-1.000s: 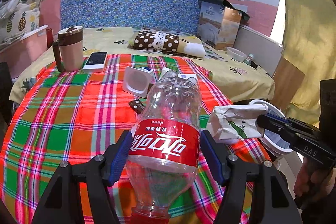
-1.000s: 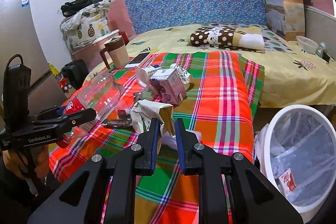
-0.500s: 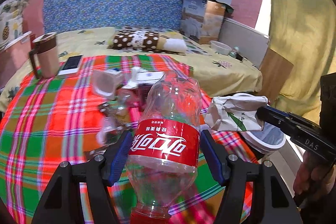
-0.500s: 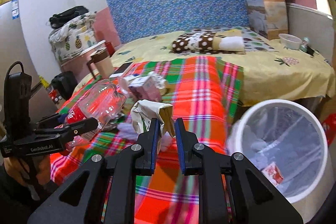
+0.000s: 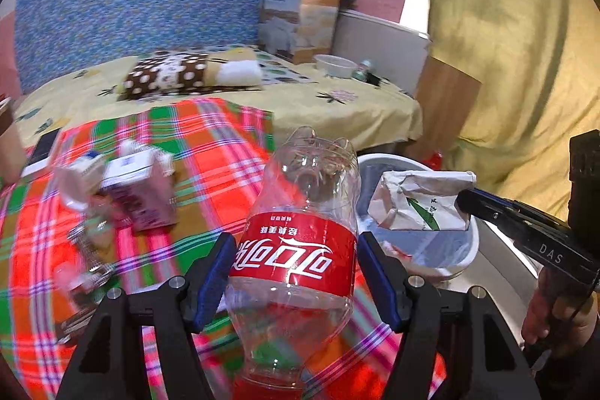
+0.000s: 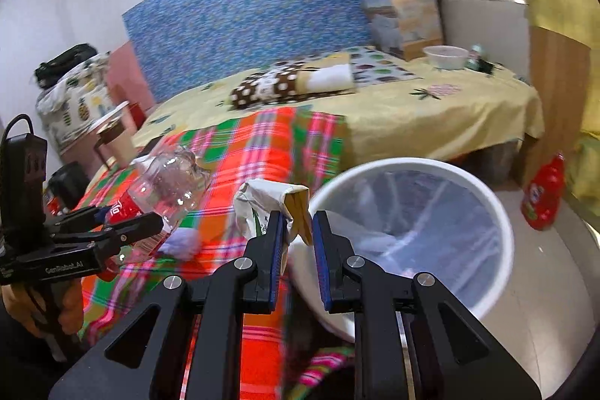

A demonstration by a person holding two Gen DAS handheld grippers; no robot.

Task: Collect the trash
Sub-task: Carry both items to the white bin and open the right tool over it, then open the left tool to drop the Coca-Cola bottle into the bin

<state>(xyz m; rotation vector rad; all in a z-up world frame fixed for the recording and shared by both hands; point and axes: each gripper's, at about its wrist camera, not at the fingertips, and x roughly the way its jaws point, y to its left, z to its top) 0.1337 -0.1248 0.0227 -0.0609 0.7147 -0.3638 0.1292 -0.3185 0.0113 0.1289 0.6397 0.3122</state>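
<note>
Right hand-held gripper pinching paper bag, bin at two o'clock, just beside. Left hand-held gripper clamped on bottle, long axis twelve-to-six, cap down; farther from bin.

left wrist: close, facing bed | right wrist: same | shared: bin

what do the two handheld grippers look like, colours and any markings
Both are black, angular two-finger tools with silver bolts at the joints and blue pads inside the fingertips. The left gripper reads "GenRobot.AI" on its side, with a black cable looping from its boxy top. The right gripper shows "DAS" in pale letters.
</note>
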